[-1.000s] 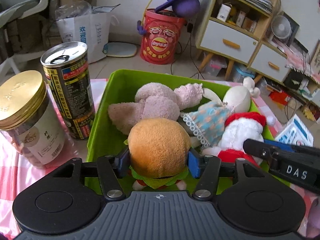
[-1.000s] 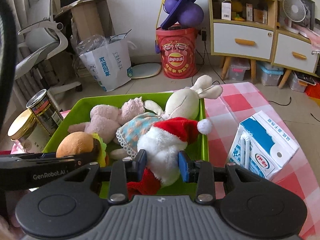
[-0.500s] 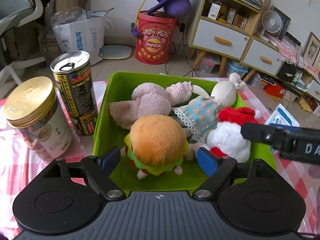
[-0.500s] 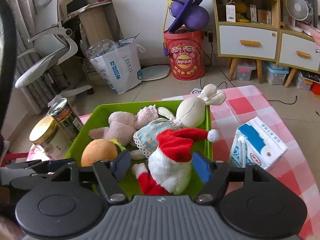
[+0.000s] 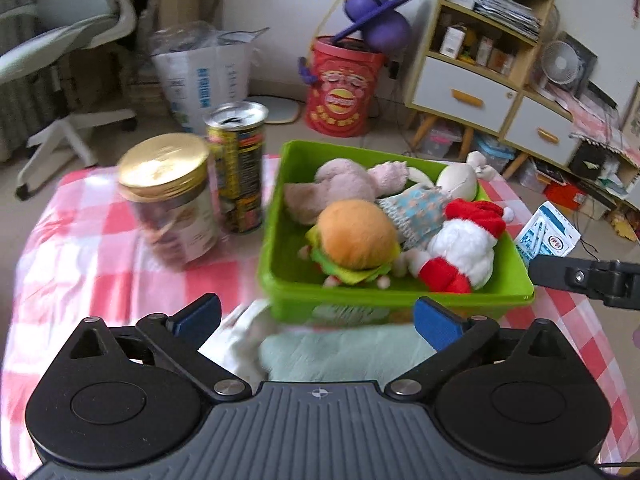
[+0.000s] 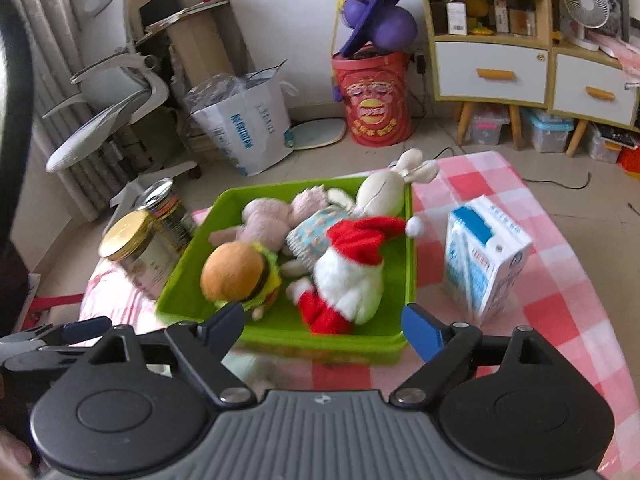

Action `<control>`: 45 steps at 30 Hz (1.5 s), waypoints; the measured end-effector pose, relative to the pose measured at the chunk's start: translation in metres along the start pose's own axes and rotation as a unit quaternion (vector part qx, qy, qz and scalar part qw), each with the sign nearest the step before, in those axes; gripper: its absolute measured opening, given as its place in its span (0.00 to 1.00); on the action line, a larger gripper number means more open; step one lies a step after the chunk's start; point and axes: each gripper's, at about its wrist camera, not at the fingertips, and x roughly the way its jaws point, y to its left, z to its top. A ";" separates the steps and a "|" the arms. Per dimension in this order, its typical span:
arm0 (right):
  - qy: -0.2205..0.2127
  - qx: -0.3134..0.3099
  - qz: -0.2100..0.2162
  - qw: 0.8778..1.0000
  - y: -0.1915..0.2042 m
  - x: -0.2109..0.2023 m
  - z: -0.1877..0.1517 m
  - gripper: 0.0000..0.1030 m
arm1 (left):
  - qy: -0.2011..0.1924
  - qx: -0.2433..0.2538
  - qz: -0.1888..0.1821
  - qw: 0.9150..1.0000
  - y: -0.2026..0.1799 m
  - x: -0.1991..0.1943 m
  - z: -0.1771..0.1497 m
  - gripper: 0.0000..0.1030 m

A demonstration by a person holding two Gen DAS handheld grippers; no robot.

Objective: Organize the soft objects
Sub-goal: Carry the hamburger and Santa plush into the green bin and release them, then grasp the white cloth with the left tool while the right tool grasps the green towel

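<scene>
A green bin (image 5: 304,304) (image 6: 408,240) on the pink checked cloth holds a burger plush (image 5: 356,236) (image 6: 236,272), a Santa plush (image 5: 464,248) (image 6: 352,280), a pink plush (image 5: 340,184) (image 6: 268,220) and a rabbit doll in a blue dress (image 5: 424,204) (image 6: 380,196). A pale green soft cloth (image 5: 344,352) lies in front of the bin, under my left gripper. My left gripper (image 5: 316,320) is open and empty, in front of the bin. My right gripper (image 6: 320,328) is open and empty above the bin's near rim.
A gold-lidded jar (image 5: 172,204) (image 6: 136,248) and a tall can (image 5: 240,168) (image 6: 168,208) stand left of the bin. A blue and white carton (image 5: 548,236) (image 6: 484,256) stands right of it. Beyond the table are a chair, a bag, a red drum and shelves.
Both grippers opened, letting go of the burger plush and the Santa plush in the bin, and drew back toward me and upward. The pale cloth came into the left view.
</scene>
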 end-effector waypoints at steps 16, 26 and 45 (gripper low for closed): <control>0.033 -0.051 0.046 0.997 0.041 -0.011 -0.046 0.74 | 0.016 -0.093 0.059 0.994 0.071 -0.043 -0.059 0.95; 0.053 -0.045 0.051 0.996 0.060 0.006 -0.055 0.74 | 0.040 -0.108 0.044 0.992 0.100 -0.031 -0.078 0.95; 0.060 -0.018 0.052 0.997 0.075 0.037 -0.057 0.55 | 0.052 -0.105 0.014 0.993 0.097 -0.014 -0.084 0.95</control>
